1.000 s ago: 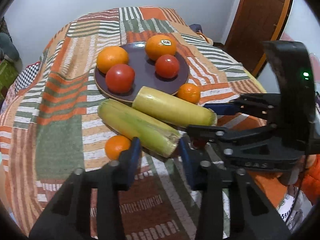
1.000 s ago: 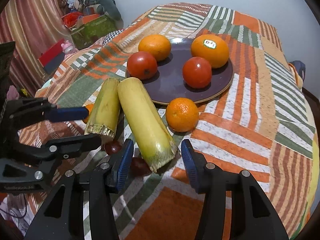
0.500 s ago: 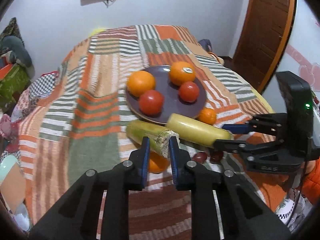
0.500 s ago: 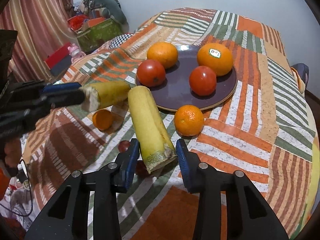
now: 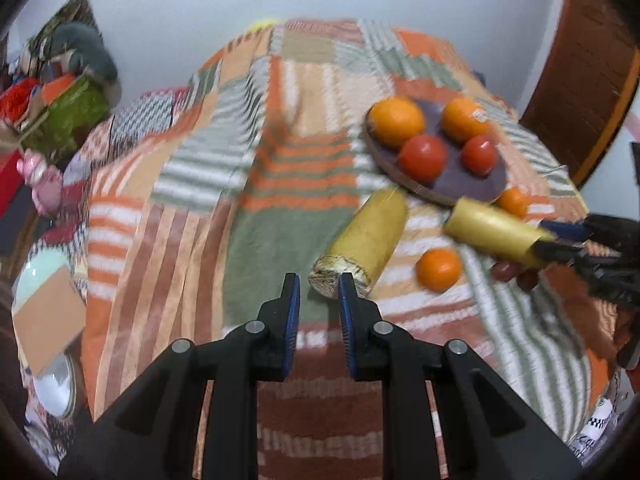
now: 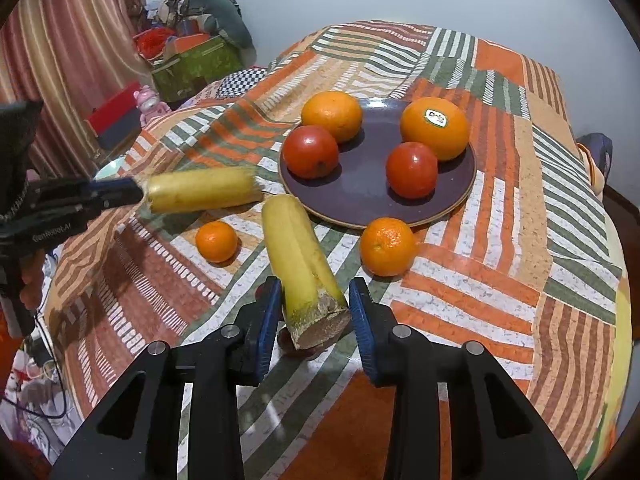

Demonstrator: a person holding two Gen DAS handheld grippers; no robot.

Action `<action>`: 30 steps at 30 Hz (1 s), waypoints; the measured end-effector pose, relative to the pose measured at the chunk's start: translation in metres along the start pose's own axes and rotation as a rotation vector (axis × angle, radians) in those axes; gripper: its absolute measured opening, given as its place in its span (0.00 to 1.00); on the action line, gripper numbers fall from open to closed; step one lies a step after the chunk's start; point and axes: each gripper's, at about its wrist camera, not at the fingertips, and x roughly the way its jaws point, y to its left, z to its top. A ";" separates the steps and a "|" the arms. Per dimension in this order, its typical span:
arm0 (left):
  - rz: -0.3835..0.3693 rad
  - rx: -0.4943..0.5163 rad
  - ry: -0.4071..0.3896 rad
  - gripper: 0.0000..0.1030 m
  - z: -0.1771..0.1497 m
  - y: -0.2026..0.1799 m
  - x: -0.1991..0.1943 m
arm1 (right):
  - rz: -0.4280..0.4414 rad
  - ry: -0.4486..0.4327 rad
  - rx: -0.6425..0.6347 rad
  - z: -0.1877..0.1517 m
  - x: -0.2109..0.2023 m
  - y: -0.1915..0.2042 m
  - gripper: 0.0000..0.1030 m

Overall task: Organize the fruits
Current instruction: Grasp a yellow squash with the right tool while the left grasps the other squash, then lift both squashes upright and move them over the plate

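Observation:
My left gripper is shut on the cut end of a yellow-green corn cob and holds it above the cloth; it also shows in the right wrist view. My right gripper is shut on the cut end of a second corn cob, seen lifted in the left wrist view. A purple plate holds two oranges and two tomatoes. Two small mandarins lie on the cloth beside the cobs.
A striped patchwork cloth covers the round table. Small dark red fruits lie under the right cob. Boxes, toys and a curtain crowd the floor at left. A wooden door stands at right.
Both grippers closed on their cobs. The left one lifted its cob and swung it leftward away from the plate; the right cob's end rose off the cloth.

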 end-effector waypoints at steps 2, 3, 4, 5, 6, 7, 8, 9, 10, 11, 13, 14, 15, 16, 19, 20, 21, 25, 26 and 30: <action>-0.016 -0.012 0.008 0.19 -0.003 0.003 0.001 | -0.015 0.000 -0.005 0.001 0.000 0.001 0.31; -0.021 -0.012 0.002 0.19 -0.004 0.003 -0.002 | -0.026 0.000 -0.011 0.001 0.000 0.002 0.31; -0.027 -0.009 -0.010 0.19 -0.004 0.004 -0.004 | -0.042 0.001 -0.021 0.002 0.000 0.004 0.31; -0.035 -0.003 -0.023 0.19 -0.003 0.002 -0.007 | -0.056 0.000 -0.033 0.003 0.000 0.005 0.31; -0.044 0.010 -0.034 0.19 -0.001 -0.001 -0.010 | -0.057 -0.002 -0.039 0.004 -0.001 0.006 0.31; -0.047 0.020 -0.039 0.20 0.002 -0.004 -0.011 | -0.047 -0.005 -0.041 0.007 -0.002 0.006 0.31; -0.050 0.029 -0.042 0.23 0.005 -0.007 -0.010 | -0.031 -0.010 -0.041 0.010 -0.004 0.007 0.31; -0.051 0.039 -0.043 0.25 0.009 -0.009 -0.008 | -0.023 -0.011 -0.047 0.013 -0.004 0.008 0.31; -0.054 0.045 -0.039 0.31 0.013 -0.012 -0.004 | -0.023 -0.013 -0.055 0.015 -0.004 0.010 0.31; -0.063 0.051 -0.036 0.35 0.017 -0.015 0.000 | -0.026 -0.017 -0.063 0.017 -0.003 0.012 0.31; -0.072 0.069 -0.027 0.38 0.023 -0.020 0.009 | -0.022 -0.011 -0.082 0.023 0.002 0.016 0.31; -0.070 0.081 -0.016 0.38 0.027 -0.023 0.016 | -0.015 -0.004 -0.090 0.025 0.007 0.017 0.31; -0.074 0.088 -0.009 0.38 0.031 -0.026 0.021 | -0.010 0.003 -0.095 0.027 0.010 0.018 0.31; -0.083 0.094 0.003 0.38 0.035 -0.028 0.028 | -0.008 0.013 -0.103 0.029 0.016 0.019 0.31; -0.102 0.110 0.038 0.39 0.042 -0.032 0.045 | -0.017 0.038 -0.127 0.034 0.032 0.022 0.32; -0.098 0.119 0.045 0.39 0.045 -0.033 0.050 | -0.023 0.043 -0.133 0.036 0.035 0.023 0.33; -0.099 0.123 0.054 0.39 0.047 -0.033 0.055 | -0.025 0.048 -0.136 0.037 0.038 0.023 0.33; -0.142 0.118 0.075 0.42 0.054 -0.032 0.066 | -0.006 0.068 -0.134 0.040 0.047 0.021 0.37; -0.147 0.122 0.078 0.43 0.055 -0.032 0.068 | 0.004 0.078 -0.134 0.041 0.050 0.021 0.40; -0.152 0.147 0.098 0.46 0.058 -0.036 0.078 | -0.007 0.094 -0.170 0.040 0.058 0.026 0.44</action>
